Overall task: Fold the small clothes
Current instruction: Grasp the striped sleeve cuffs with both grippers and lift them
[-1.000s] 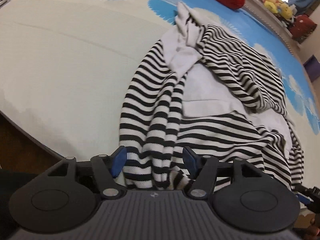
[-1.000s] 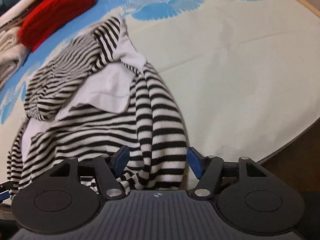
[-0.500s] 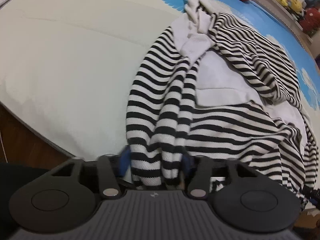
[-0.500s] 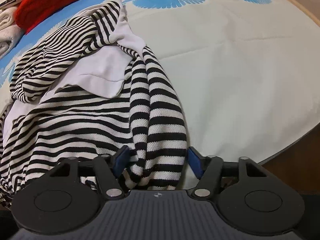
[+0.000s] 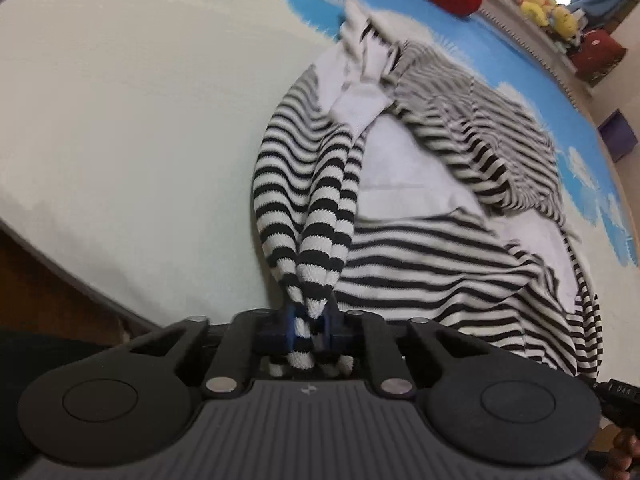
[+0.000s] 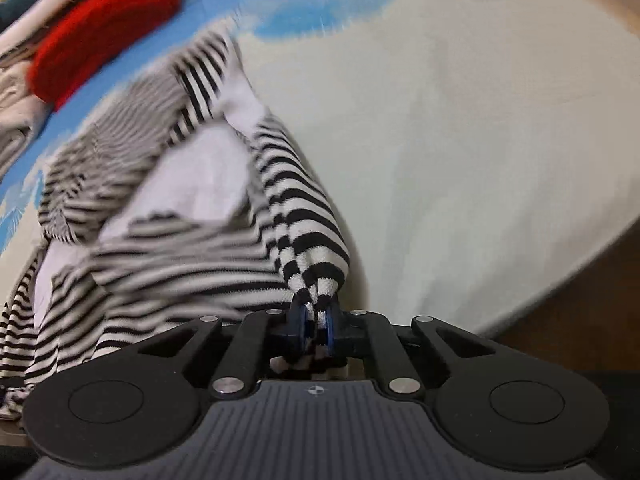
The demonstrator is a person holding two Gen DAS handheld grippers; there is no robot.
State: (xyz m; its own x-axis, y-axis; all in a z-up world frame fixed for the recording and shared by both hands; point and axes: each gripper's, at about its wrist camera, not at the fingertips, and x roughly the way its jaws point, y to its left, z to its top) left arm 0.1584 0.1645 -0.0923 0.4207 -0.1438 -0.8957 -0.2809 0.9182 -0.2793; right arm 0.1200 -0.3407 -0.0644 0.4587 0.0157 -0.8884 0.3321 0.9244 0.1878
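A black-and-white striped garment [image 5: 432, 256] with a plain white lining lies crumpled on the pale bedspread [image 5: 132, 120]; it also shows in the right wrist view [image 6: 176, 252]. My left gripper [image 5: 308, 330] is shut on a bunched striped edge at the garment's near left side. My right gripper [image 6: 316, 328] is shut on a bunched striped edge at its near right side. Both held edges are lifted slightly off the bed, and the cloth stretches away from the jaws.
A red knitted item [image 6: 100, 32] lies at the far end of the bed, with folded clothes [image 6: 16, 92] beside it. Stuffed toys [image 5: 548, 12] sit beyond the bed. The bed's near edge [image 5: 80, 280] drops to a brown floor.
Both grippers were open around the striped edges a second ago. Now both have closed on the cloth and pulled it up and back.
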